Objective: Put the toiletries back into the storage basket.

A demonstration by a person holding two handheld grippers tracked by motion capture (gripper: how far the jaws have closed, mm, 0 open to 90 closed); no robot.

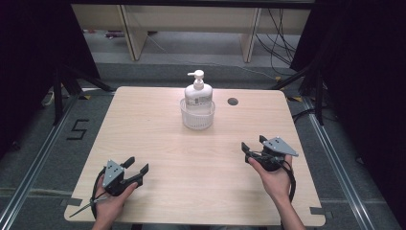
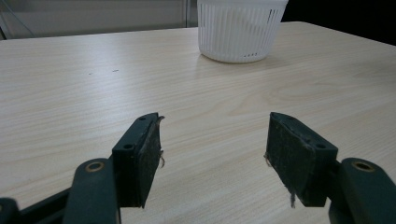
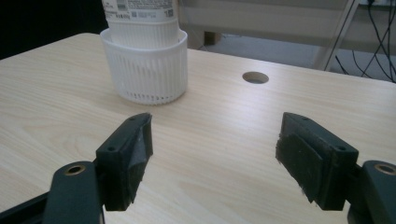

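Note:
A white pump bottle (image 1: 197, 92) stands upright inside a round white slatted basket (image 1: 197, 117) at the table's far middle. The basket (image 2: 240, 32) sits ahead and right in the left gripper view; the basket (image 3: 149, 70) with the bottle (image 3: 140, 16) in it sits ahead and left in the right gripper view. My left gripper (image 1: 137, 168) rests low at the front left, open, with nothing between its jaws. My right gripper (image 1: 253, 144) is held at the front right, open and empty too. Both are well short of the basket.
The light wooden table (image 1: 158, 143) has a round cable hole (image 1: 233, 101) right of the basket. Wooden furniture legs and cables stand on the floor beyond the far edge. Black frames flank the table on both sides.

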